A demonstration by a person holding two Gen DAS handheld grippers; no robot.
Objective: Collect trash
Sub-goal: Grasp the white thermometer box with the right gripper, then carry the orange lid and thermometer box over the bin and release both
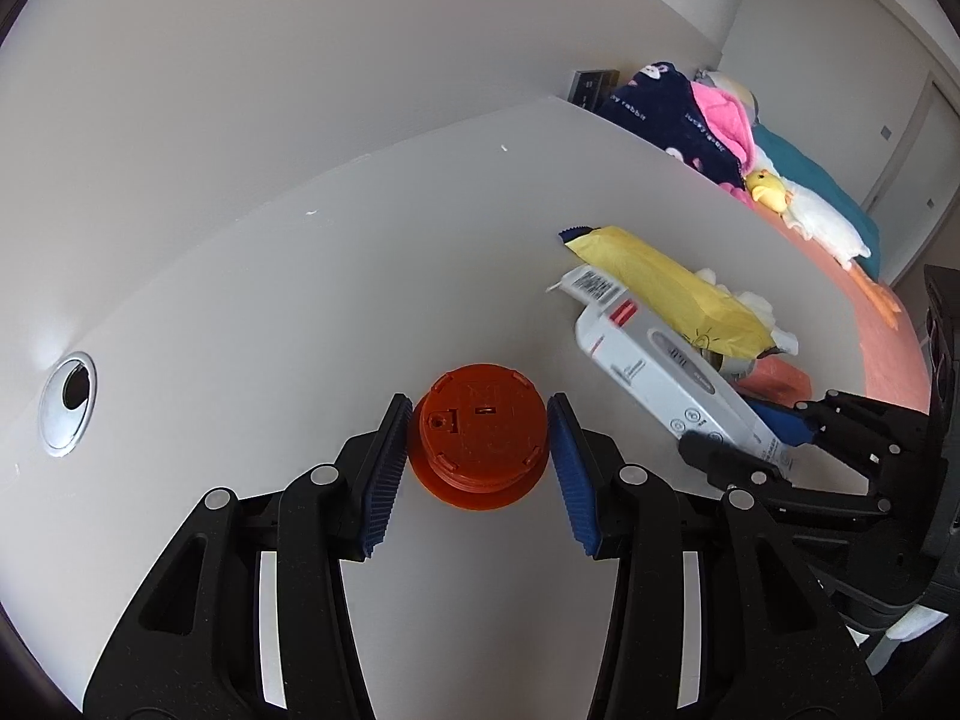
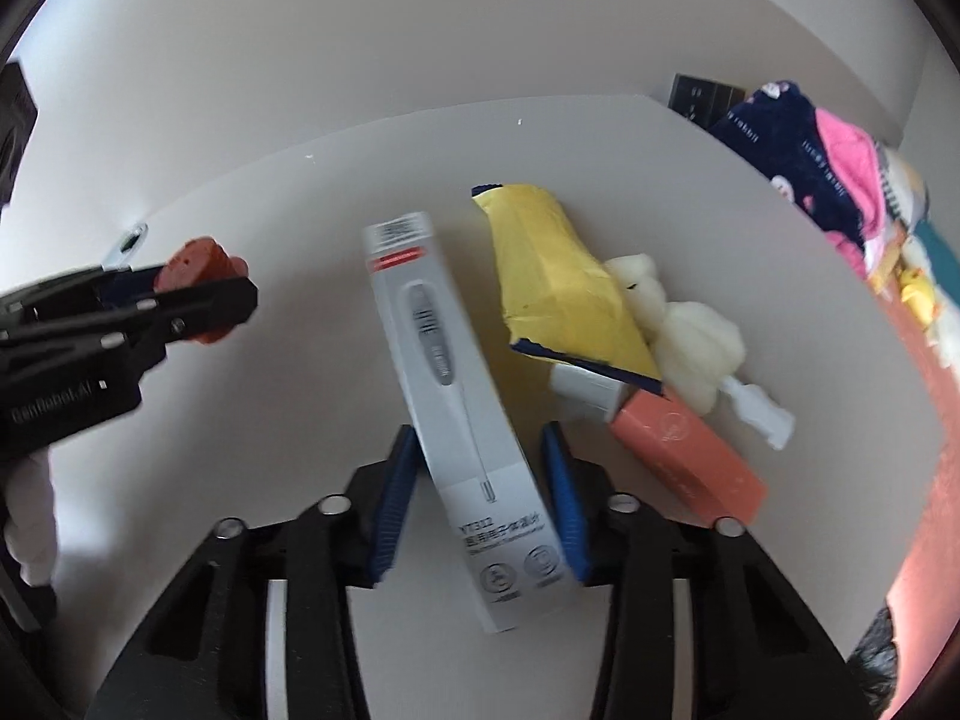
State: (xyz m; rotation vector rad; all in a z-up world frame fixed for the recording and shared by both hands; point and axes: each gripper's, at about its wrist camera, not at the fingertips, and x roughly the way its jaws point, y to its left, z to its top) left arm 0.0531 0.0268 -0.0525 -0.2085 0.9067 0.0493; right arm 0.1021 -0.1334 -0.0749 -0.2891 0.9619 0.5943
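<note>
My left gripper (image 1: 480, 429) is shut on an orange round plastic lid (image 1: 480, 450), held above the white table (image 1: 270, 300); it also shows in the right wrist view (image 2: 204, 267). My right gripper (image 2: 480, 462) is shut on a long white thermometer box (image 2: 450, 396), which also shows in the left wrist view (image 1: 660, 360). On the table lie a yellow wrapper (image 2: 558, 276), white cotton wads (image 2: 690, 324), a salmon-pink box (image 2: 690, 462) and a small white plastic piece (image 2: 759, 411).
A metal cable grommet (image 1: 67, 402) sits in the table at the left. A wall runs behind the table. To the right is a bed with dark blue and pink cloth (image 1: 690, 114) and a duck plush (image 1: 780, 198).
</note>
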